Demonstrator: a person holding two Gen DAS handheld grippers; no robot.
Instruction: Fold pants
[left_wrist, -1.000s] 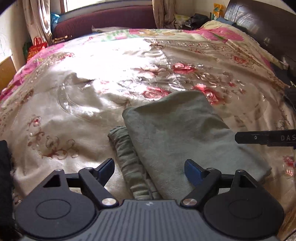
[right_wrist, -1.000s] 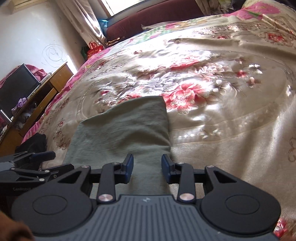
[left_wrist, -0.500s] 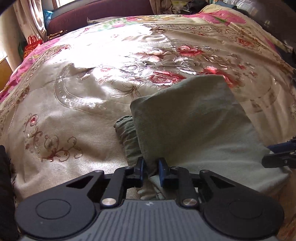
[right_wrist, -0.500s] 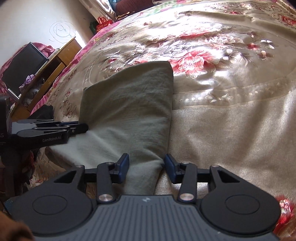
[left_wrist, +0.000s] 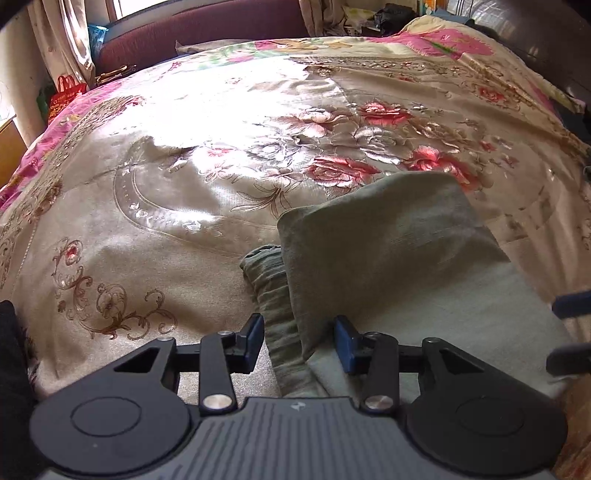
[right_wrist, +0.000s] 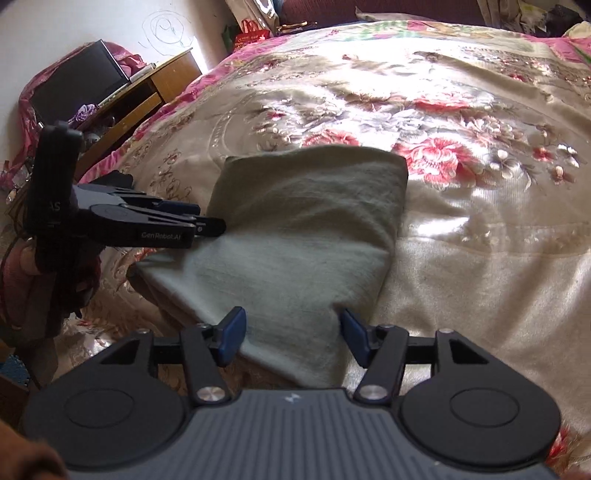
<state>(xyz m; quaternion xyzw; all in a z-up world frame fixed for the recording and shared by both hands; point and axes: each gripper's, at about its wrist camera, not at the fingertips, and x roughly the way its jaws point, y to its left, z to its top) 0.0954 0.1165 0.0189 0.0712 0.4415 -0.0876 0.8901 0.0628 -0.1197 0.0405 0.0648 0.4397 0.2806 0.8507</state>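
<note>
Grey-green pants (left_wrist: 399, 258) lay as a folded bundle on the floral bedspread (left_wrist: 184, 184); left gripper (left_wrist: 299, 341) had just reopened off its near edge, right gripper (right_wrist: 291, 334) likewise widening, pads clear; fold likely finished, release under way.

Near end of the pants (left_wrist: 388, 258) hidden behind left tool (left_wrist: 299, 341) body; right tool (left_wrist: 570, 332) cut off at frame edge.

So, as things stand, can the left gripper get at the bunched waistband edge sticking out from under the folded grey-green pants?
Probably yes. The left gripper has just been opening and straddles the bunched waistband edge beside the folded grey-green pants; nothing lies between.
</note>
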